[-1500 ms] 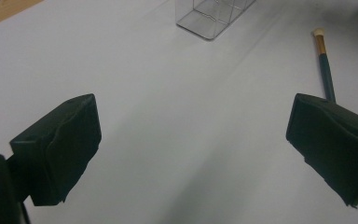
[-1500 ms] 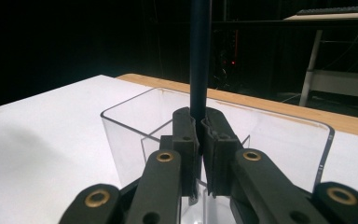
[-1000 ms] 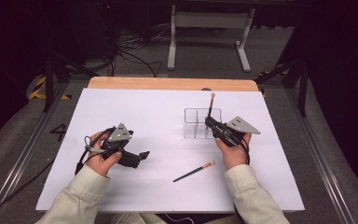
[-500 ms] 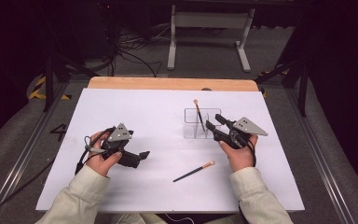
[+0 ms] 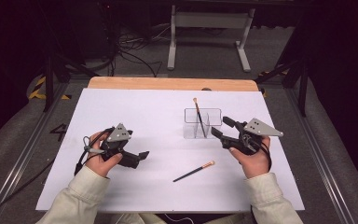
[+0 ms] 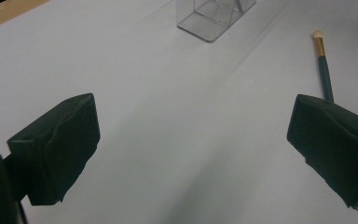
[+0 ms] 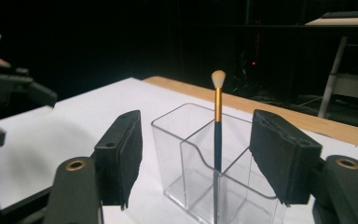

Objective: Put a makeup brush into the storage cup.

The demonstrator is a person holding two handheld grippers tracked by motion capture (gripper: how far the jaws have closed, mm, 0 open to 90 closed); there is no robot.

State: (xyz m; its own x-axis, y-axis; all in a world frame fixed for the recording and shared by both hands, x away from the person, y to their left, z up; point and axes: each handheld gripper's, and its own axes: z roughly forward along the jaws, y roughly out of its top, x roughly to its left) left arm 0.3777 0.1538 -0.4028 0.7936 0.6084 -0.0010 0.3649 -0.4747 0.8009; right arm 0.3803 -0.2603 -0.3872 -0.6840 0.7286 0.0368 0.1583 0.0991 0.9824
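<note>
High view: the clear acrylic organizer (image 5: 203, 122) stands on the white table cover (image 5: 135, 107), with one makeup brush (image 5: 198, 115) upright in it, bristles up. The right gripper (image 5: 222, 127) sits at the organizer's 3 o'clock; its jaws have just been opening and stand apart, holding nothing. A second makeup brush (image 5: 194, 171) lies flat at the organizer's 6 o'clock, between the hands. The left gripper (image 5: 140, 157) rests at the organizer's 8 o'clock, jaws wide and empty. Left gripper view: the lying brush (image 6: 323, 65) shows at 1 o'clock, the organizer (image 6: 214, 16) at 12 o'clock. Right gripper view: the standing brush (image 7: 217, 121) leans in a compartment, clear of both pads. Judged step: first brush placed and released. The next move calls for lowering a gripper over the lying brush's handle and closing on it. No brand, label or writing is legible.
</note>
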